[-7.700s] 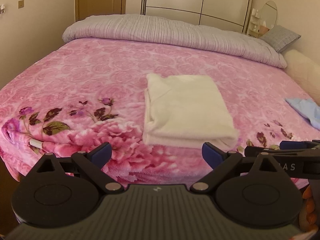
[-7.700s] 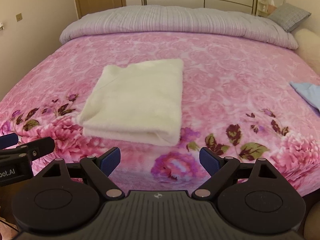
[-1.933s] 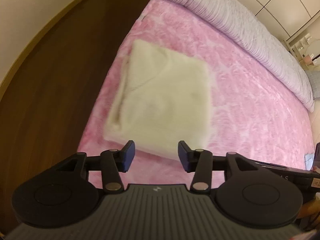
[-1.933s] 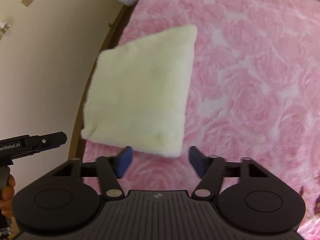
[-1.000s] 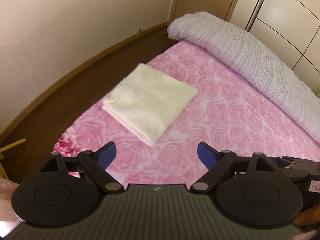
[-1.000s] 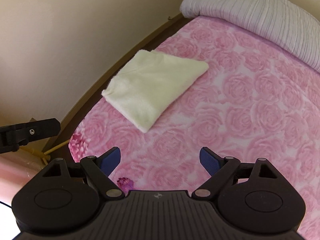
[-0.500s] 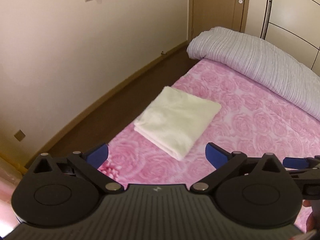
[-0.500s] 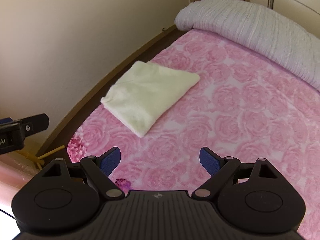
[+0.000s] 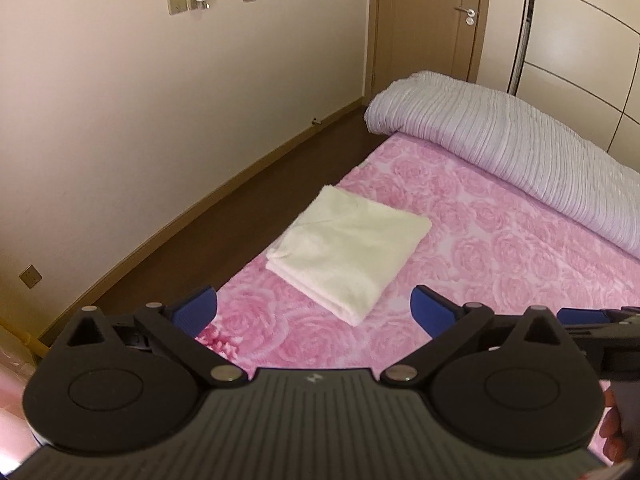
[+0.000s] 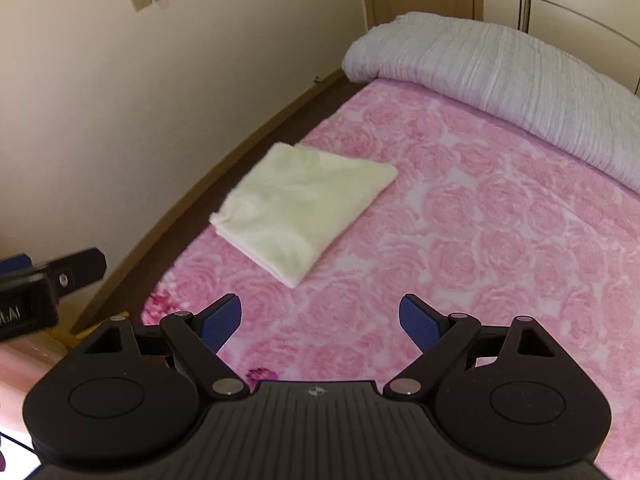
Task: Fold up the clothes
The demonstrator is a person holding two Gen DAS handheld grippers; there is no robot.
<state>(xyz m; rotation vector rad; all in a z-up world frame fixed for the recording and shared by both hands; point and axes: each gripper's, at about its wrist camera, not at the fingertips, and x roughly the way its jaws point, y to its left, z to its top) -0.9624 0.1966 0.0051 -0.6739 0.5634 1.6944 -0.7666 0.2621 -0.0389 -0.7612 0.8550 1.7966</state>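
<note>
A cream garment folded into a thick rectangle (image 9: 348,250) (image 10: 302,210) lies near the left edge of the bed, on the pink rose blanket (image 9: 500,264) (image 10: 480,220). My left gripper (image 9: 314,306) hovers above and in front of it, jaws wide open with nothing between the blue pads. My right gripper (image 10: 320,322) is likewise open and empty, held back from the garment over the blanket. In the right wrist view the left gripper's black body (image 10: 48,284) shows at the left edge; in the left wrist view part of the right gripper (image 9: 600,320) shows at the right.
A rolled lilac-grey duvet (image 9: 520,152) (image 10: 500,68) runs along the far side of the bed. Dark wooden floor (image 9: 208,240) and a beige wall (image 9: 160,100) border the bed on the left. A door (image 9: 432,20) and wardrobe panels stand behind.
Both grippers have pulled up and back from the garment, which now looks smaller and farther away. More wall and floor come into view. The left jaws stand slightly wider than a second ago.
</note>
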